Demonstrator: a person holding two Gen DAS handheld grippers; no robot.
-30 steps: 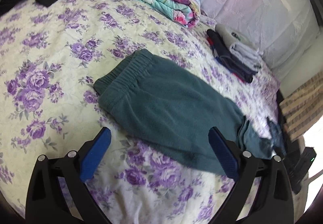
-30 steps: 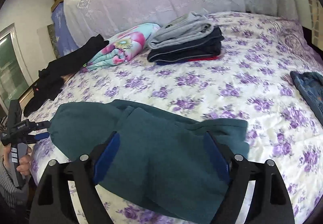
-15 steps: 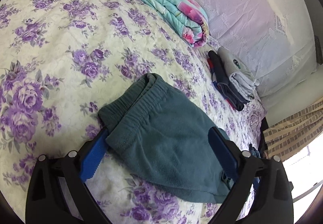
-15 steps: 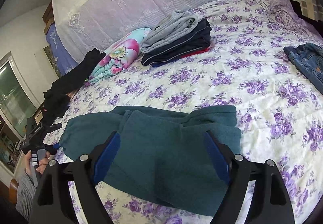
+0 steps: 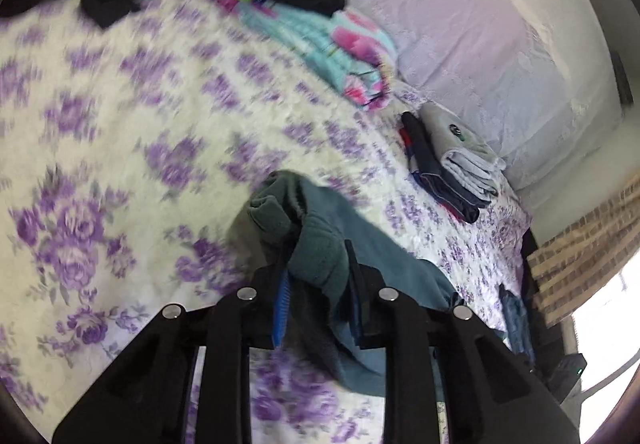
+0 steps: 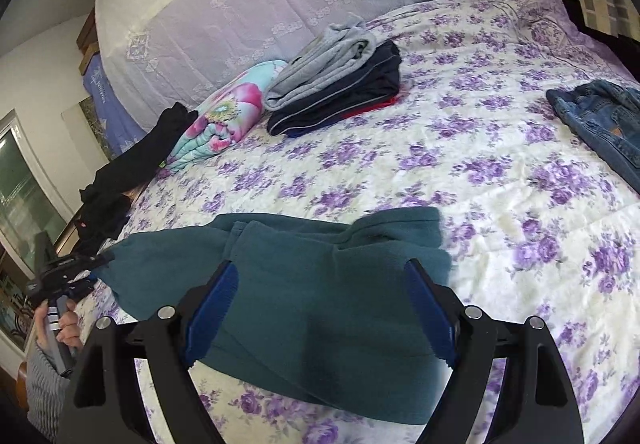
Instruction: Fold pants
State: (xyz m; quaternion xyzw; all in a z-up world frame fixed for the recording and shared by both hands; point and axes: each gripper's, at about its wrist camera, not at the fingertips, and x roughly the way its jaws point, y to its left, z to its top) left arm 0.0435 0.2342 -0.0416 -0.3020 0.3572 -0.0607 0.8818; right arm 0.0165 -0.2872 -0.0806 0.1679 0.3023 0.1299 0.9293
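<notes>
The bed (image 6: pixel 500 180) fills both of my views, a broad soft surface under a cream quilt printed with purple roses, lightly puckered. Behind it a pale lilac embossed cover (image 6: pixel 280 4) rises over what looks like the headboard. A wide stretch of bare quilt lies open between the pants and the folded piles at the far side.

The teal pants (image 6: pixel 320 284) lie near the front edge, thick matte fleece, doubled over with a rounded fold at the left and a soft ridge across the middle. Their near hem reaches almost to the quilt's lower edge in my right view.

Smaller things sit well apart: a folded stack (image 6: pixel 340 84) with grey knit on top, navy beneath and a red sliver showing; a rolled blanket (image 6: pixel 224 116) in turquoise and pink; limp black clothes (image 6: pixel 132 168) trailing off the left edge; blue denim jeans (image 6: pixel 600 120) at the right edge.

My right gripper (image 6: pixel 320 308) hovers over the pants with its blue pads spread wide, holding nothing. My left gripper (image 5: pixel 316 284) has just been closing, and its pads now pinch a bunched, ribbed end of the pants (image 5: pixel 320 244), lifting it off the quilt. That view is blurred.
</notes>
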